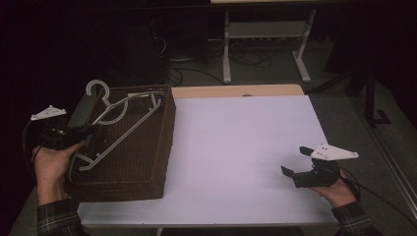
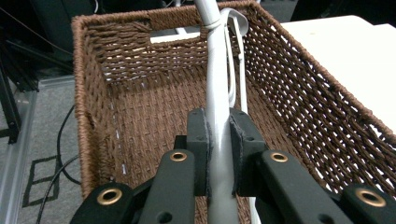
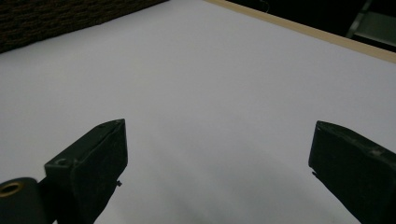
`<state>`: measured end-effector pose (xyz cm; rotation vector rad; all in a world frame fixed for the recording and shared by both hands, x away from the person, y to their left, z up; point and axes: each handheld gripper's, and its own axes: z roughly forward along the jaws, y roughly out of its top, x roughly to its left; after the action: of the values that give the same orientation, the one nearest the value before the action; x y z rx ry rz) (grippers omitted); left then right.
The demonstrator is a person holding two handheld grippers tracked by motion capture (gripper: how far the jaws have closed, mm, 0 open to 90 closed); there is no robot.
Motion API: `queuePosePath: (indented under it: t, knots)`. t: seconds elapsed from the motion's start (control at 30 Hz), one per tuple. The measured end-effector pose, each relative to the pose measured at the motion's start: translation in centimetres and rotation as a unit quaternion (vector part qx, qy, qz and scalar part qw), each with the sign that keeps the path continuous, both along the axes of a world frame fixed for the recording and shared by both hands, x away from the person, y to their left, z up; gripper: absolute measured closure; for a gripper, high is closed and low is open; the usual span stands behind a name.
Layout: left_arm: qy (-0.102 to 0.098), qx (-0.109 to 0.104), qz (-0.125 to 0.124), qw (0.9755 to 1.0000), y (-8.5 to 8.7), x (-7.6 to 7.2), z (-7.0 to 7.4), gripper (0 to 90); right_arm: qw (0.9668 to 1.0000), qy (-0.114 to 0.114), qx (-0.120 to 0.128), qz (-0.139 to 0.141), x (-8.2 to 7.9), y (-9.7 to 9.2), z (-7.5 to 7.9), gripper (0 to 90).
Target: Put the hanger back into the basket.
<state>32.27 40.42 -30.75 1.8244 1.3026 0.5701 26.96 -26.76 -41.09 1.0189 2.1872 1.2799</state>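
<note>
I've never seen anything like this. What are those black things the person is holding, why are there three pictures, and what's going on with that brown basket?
A person holds a pair of hand-worked tongs in each hand. The high view looks down on the white table; the other two pictures come from small cameras riding on each pair of tongs.

The left tongs are shut on a grey plastic hanger, gripping its bar between their black pads. The hanger lies in a brown woven basket at the table's left, its hook poking over the far rim.

The right tongs are open with nothing between them, held above the bare table at the right.
</note>
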Motion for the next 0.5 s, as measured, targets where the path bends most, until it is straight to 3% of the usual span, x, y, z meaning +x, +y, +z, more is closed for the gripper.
queuePosePath:
  t: [0.47,0.5]
  knots:
    - [0.002,-0.006,0.004,1.0000,0.9,0.4,-1.4,80.6,1.0000,-0.001,0.001,-0.001,0.0,-0.1,0.0,4.0]
    - [-0.002,0.006,0.006,1.0000,0.8,0.5,-1.5,80.7,1.0000,0.000,0.001,-0.001,0.0,-0.1,0.0,4.0]
